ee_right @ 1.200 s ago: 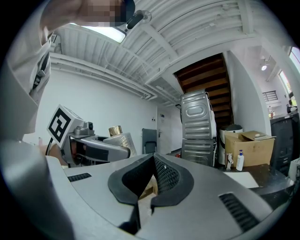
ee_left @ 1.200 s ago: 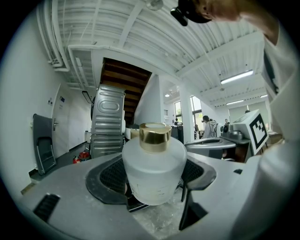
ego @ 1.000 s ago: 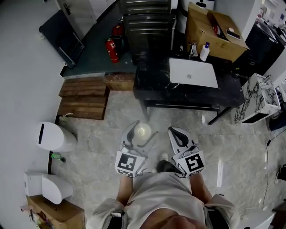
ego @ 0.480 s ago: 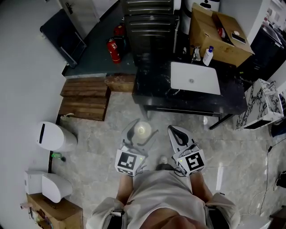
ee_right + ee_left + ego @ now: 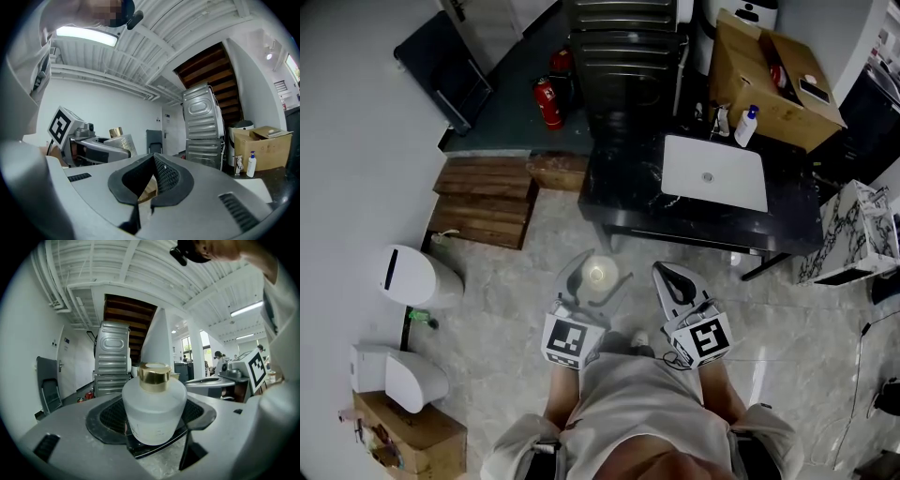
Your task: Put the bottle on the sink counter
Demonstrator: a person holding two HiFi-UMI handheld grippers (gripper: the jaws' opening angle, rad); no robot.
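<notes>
Stands on the pale marbled floor [image 5: 516,309], facing the black sink counter [image 5: 623,192], with both tools held out low in front of the body. Holds a squat, frosted-white bottle [image 5: 154,411] with a gold cap [image 5: 153,377] in the left gripper [image 5: 592,279], jaws spread round the wide body and pressed against both sides of it. Has it upright, cap uppermost, base seated low between the dark ribbed pads [image 5: 110,416]. Sees it in the head view as a pale round disc between the left jaws, above the floor and well short of the counter's near edge, not on it.

Holds the right gripper [image 5: 152,165] beside the left and apart from it, jaws pressed together at the tips with nothing between them. Catches, in the right gripper view, the bottle off to the left in the other tool, near that tool's marker cube [image 5: 61,125].

Looks ahead at a white rectangular basin [image 5: 715,173] set into the counter's right part, a small white pump bottle [image 5: 747,126] with a blue top at the counter's back edge, and an open cardboard box [image 5: 778,80] behind that. Has stacked grey metal machines [image 5: 623,42] beyond the counter's left end, a red fire extinguisher [image 5: 548,101] to their left, wooden steps [image 5: 483,202] on the floor left of the counter, and a white lidded bin [image 5: 417,278] near the wall at far left.
</notes>
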